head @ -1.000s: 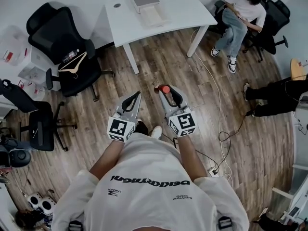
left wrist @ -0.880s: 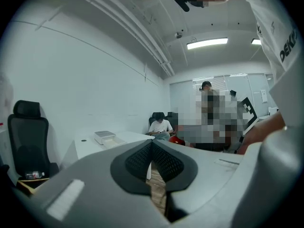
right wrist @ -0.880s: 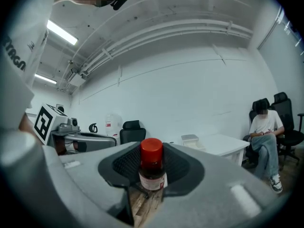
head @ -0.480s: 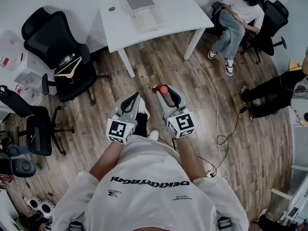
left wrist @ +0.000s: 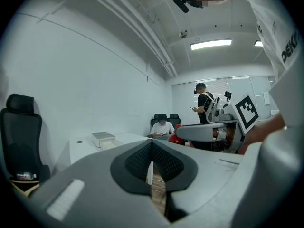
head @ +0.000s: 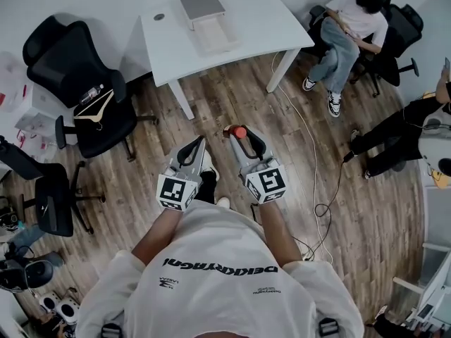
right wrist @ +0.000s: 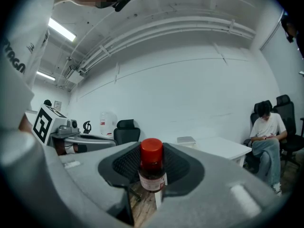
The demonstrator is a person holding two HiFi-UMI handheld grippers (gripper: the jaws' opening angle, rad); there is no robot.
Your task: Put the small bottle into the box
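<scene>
Two hand-held grippers reach forward, side by side, over a wooden floor [head: 232, 97]. Only the red cap of the small bottle [head: 240, 131] shows in the head view; its body is hidden inside the right gripper [head: 240, 136]. The right gripper view shows the bottle upright, label toward the camera, clamped between both pads. The left gripper [head: 199, 144] has its jaws together at the tips, with nothing between them.

The box [head: 216, 35] lies on the white table [head: 261, 20] ahead, well apart from the bottle. Whether the grey block just behind it is part of it is hard to tell. A second person [head: 394, 136] at the right edge is cut off by the frame.

Compared with a second ago, the table and chairs have slid left in the head view. The grippers and bottle keep the same pose.

Counted: two grippers, one bottle, one table, one seated person [head: 349, 20], and at least four black chairs [head: 74, 69].
</scene>
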